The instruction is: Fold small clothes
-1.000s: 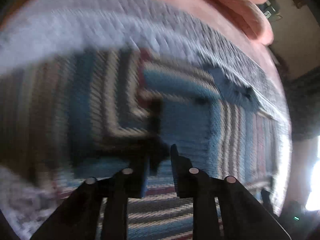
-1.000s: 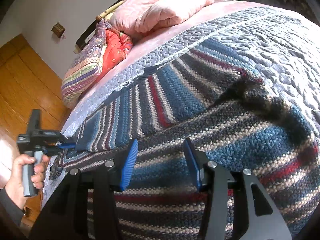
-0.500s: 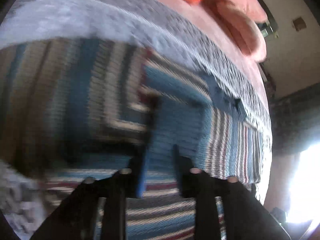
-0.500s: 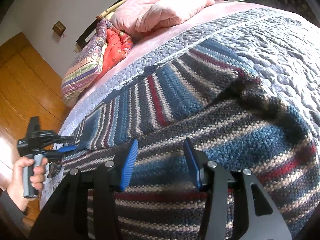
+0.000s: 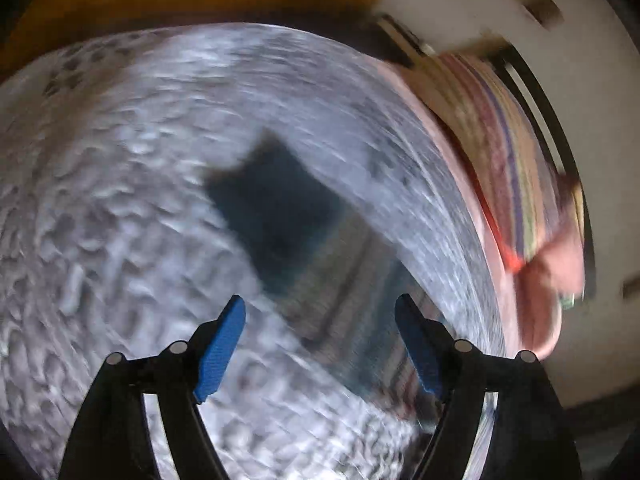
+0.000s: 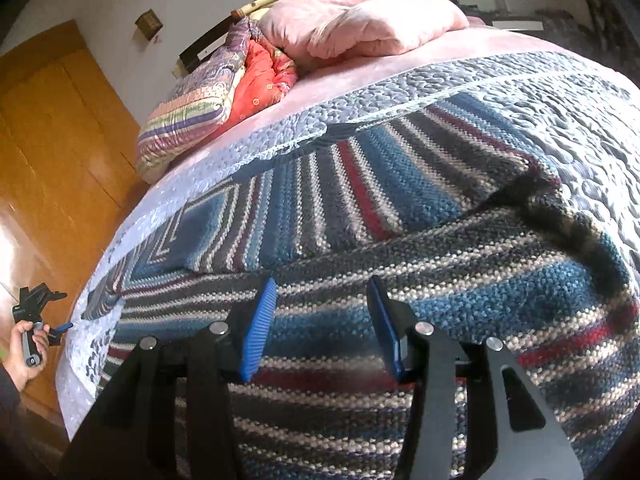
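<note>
A knitted sweater [image 6: 400, 200] striped in blue, grey, white and red lies spread on the bed, one sleeve folded across its body. My right gripper [image 6: 322, 284] hovers open just above the near part of it, with nothing between its fingers. In the blurred left wrist view, my left gripper [image 5: 320, 304] is wide open over the sleeve [image 5: 340, 280], whose dark blue cuff [image 5: 276, 208] lies on the quilt. A hand [image 6: 24, 344] holds the left gripper [image 6: 40, 312] off the bed's left edge, near the sleeve end.
A grey-blue quilt [image 6: 580, 128] covers the bed over a pink sheet [image 6: 400, 68]. Pink, red and striped pillows [image 6: 352, 28] are piled at the headboard. An orange wooden cupboard [image 6: 52, 128] stands to the left of the bed.
My left gripper's jaws, nearly closed over the sweater before, now stand wide apart. It has swung out to the sleeve end at the bed's edge. My right gripper has stayed put.
</note>
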The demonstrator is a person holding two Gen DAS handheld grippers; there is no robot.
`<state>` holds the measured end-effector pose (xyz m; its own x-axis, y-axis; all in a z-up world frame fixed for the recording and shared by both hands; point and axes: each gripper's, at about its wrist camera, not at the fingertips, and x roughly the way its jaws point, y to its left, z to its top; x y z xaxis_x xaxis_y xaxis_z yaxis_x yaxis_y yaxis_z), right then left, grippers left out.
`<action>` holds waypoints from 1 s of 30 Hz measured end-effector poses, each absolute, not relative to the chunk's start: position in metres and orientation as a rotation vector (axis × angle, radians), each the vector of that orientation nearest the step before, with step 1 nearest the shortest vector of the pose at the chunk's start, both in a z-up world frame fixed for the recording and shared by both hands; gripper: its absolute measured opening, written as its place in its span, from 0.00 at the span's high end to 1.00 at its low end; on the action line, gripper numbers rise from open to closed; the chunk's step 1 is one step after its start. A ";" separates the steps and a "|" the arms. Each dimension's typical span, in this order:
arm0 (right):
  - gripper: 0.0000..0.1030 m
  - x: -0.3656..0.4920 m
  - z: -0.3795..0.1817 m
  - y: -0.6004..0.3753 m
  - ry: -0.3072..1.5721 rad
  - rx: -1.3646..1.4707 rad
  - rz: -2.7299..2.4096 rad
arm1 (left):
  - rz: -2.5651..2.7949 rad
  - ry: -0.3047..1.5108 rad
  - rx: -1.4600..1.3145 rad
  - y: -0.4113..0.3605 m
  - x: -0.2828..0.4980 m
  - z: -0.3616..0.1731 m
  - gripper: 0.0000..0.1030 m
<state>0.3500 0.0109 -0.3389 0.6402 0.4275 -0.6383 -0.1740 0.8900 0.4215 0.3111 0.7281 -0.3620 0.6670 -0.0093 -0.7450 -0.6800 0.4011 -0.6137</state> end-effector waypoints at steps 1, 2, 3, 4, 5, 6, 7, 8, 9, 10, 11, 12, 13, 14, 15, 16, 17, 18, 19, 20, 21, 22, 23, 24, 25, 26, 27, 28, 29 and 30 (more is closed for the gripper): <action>0.54 0.350 -0.340 0.013 0.810 0.330 0.348 | 0.484 0.746 -1.098 0.736 0.312 -0.368 0.25; 0.54 0.350 -0.341 0.014 0.814 0.324 0.346 | 0.488 0.749 -1.108 0.745 0.312 -0.376 0.25; 0.54 0.350 -0.344 0.016 0.822 0.318 0.345 | 0.486 0.744 -1.122 0.754 0.309 -0.382 0.25; 0.54 0.351 -0.345 0.017 0.828 0.316 0.345 | 0.480 0.737 -1.140 0.760 0.314 -0.391 0.25; 0.54 0.351 -0.347 0.018 0.833 0.313 0.345 | 0.479 0.728 -1.148 0.766 0.315 -0.396 0.25; 0.54 0.351 -0.348 0.020 0.835 0.303 0.344 | 0.480 0.722 -1.149 0.769 0.317 -0.400 0.26; 0.54 0.350 -0.349 0.021 0.835 0.297 0.343 | 0.479 0.718 -1.144 0.772 0.322 -0.403 0.27; 0.54 0.350 -0.349 0.021 0.836 0.293 0.341 | 0.478 0.711 -1.136 0.775 0.322 -0.405 0.29; 0.54 0.351 -0.351 0.022 0.839 0.293 0.340 | 0.482 0.710 -1.131 0.779 0.319 -0.407 0.43; 0.54 0.351 -0.352 0.022 0.842 0.294 0.338 | 0.485 0.713 -1.134 0.780 0.316 -0.408 0.68; 0.54 0.351 -0.352 0.022 0.844 0.296 0.337 | 0.485 0.717 -1.152 0.784 0.317 -0.412 0.80; 0.54 0.352 -0.353 0.022 0.845 0.296 0.336 | 0.484 0.715 -1.168 0.787 0.316 -0.415 0.88; 0.54 0.352 -0.352 0.023 0.845 0.293 0.335 | 0.483 0.709 -1.163 0.788 0.316 -0.415 0.90; 0.54 0.351 -0.352 0.023 0.844 0.289 0.335 | 0.480 0.707 -1.151 0.788 0.316 -0.412 0.91; 0.54 0.351 -0.352 0.024 0.844 0.285 0.335 | 0.476 0.701 -1.135 0.786 0.316 -0.407 0.92; 0.54 0.351 -0.351 0.024 0.843 0.284 0.335 | 0.467 0.688 -1.122 0.783 0.316 -0.400 0.93; 0.54 0.351 -0.351 0.024 0.843 0.281 0.335 | 0.450 0.667 -1.116 0.780 0.317 -0.391 0.93; 0.54 0.351 -0.349 0.024 0.842 0.277 0.335 | 0.434 0.651 -1.110 0.777 0.317 -0.383 0.93; 0.54 0.351 -0.347 0.025 0.840 0.274 0.336 | 0.411 0.634 -1.098 0.772 0.319 -0.371 0.93; 0.54 0.351 -0.345 0.025 0.839 0.272 0.338 | 0.371 0.604 -1.083 0.763 0.321 -0.353 0.93; 0.54 0.351 -0.341 0.026 0.840 0.273 0.344 | 0.332 0.582 -1.059 0.752 0.325 -0.334 0.93; 0.54 0.351 -0.337 0.027 0.841 0.275 0.350 | 0.288 0.563 -1.027 0.738 0.330 -0.312 0.93; 0.54 0.350 -0.334 0.028 0.841 0.275 0.354 | 0.253 0.548 -1.010 0.728 0.333 -0.298 0.93; 0.54 0.348 -0.328 0.029 0.837 0.276 0.362 | 0.206 0.532 -0.990 0.713 0.338 -0.279 0.93; 0.54 0.345 -0.323 0.031 0.835 0.278 0.372 | 0.144 0.511 -0.963 0.694 0.345 -0.256 0.93; 0.54 0.343 -0.320 0.032 0.835 0.280 0.378 | 0.101 0.500 -0.955 0.681 0.350 -0.243 0.93; 0.54 0.338 -0.316 0.032 0.834 0.283 0.387 | 0.049 0.493 -0.939 0.663 0.357 -0.227 0.93; 0.54 0.335 -0.313 0.032 0.834 0.284 0.393 | 0.000 0.486 -0.919 0.645 0.365 -0.212 0.93; 0.54 0.331 -0.311 0.032 0.835 0.283 0.399 | -0.033 0.483 -0.907 0.631 0.370 -0.202 0.93; 0.54 0.327 -0.308 0.031 0.837 0.284 0.405 | -0.065 0.481 -0.893 0.617 0.377 -0.194 0.93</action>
